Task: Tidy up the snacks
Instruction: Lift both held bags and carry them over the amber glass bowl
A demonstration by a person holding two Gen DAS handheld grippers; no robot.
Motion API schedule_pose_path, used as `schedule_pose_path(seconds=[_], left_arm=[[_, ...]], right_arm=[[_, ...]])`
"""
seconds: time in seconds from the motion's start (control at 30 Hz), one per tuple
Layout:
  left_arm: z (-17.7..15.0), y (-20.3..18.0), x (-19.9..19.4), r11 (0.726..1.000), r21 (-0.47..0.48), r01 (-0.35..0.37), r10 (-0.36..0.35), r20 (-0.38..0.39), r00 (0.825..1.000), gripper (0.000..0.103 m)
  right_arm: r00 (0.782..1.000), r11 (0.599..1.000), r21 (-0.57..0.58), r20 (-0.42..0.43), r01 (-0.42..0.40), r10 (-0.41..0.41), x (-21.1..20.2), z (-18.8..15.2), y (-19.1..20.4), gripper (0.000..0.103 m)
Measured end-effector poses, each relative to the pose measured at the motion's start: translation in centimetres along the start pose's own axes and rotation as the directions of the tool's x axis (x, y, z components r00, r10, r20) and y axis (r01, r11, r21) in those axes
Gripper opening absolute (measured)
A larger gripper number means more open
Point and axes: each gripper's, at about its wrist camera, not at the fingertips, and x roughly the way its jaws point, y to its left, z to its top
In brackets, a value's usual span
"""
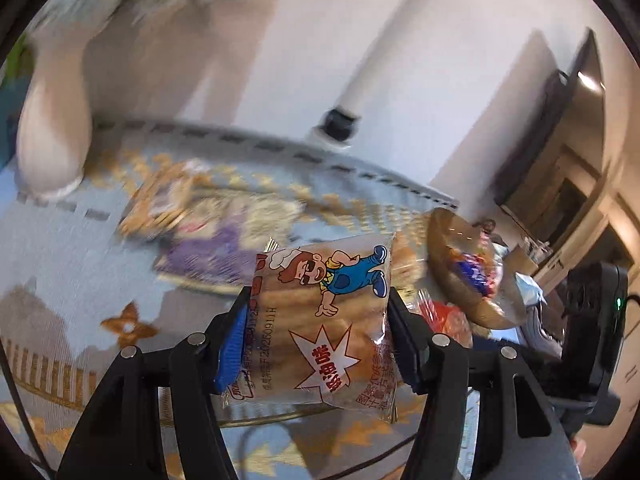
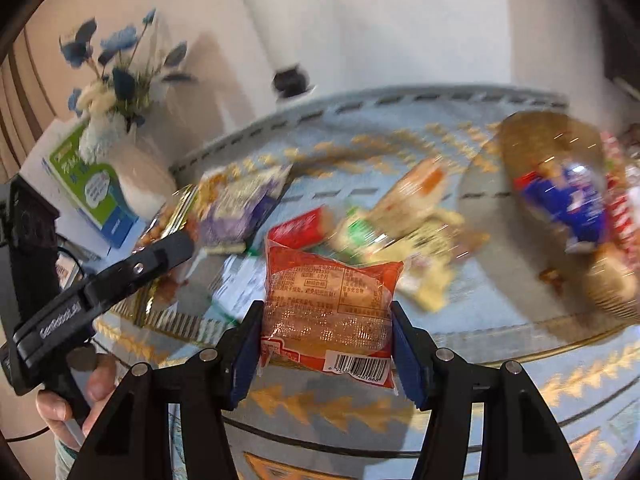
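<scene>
Mid-carry, both jaws clamped on snacks
Left gripper point(image 1: 320, 320) gripped cartoon-chef cake packet point(image 1: 324, 320); right gripper point(image 2: 326, 340) red pastry packet point(image 2: 332, 308); next, probably lowering into amber bowl point(image 2: 560, 216)

snack pile point(image 2: 304, 216) ahead, basket point(image 2: 568, 208) right

Bright, perhaps daylit; motion-blurred backgrounds, fisheye-warped dark edges

2 gripped snack packs: cartoon bun pack point(image 1: 320, 320), red pack point(image 2: 332, 312). 1 wooden bowl point(image 2: 552, 184); loose pile left of it too blurred to count.
</scene>
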Motion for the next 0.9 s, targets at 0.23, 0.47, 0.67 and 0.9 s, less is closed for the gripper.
schedule_pose_path(seconds=[0.23,0.47,0.67,0.9], left_arm=[[2.6,-7.9,0.7,0.989,0.146,0.035,-0.039,0.028,0.999,0.06],[3.7,-15.0,5.4,0.965,0.257,0.048,-0.056,0.024,0.998,0.06],[4.3,-18.6,11.0,0.965,0.252,0.066,-0.062,-0.026,0.998,0.06],[4.2,-20.9,15.4,0.957,0.287,0.049,-0.034,-0.056,0.998,0.06]], right_arm=[[0.99,0.996,0.055,0.114,0.076,-0.082,-5.1,2.7,-5.0,0.057],[0.961,0.975,0.149,0.201,0.163,-0.191,-9.3,5.0,-11.8,0.057],[0.936,0.952,0.168,0.202,0.256,-0.288,-9.2,8.1,-16.5,0.057],[0.923,0.933,0.152,0.16,0.327,-0.35,-6.3,9.9,-19.3,0.057]])
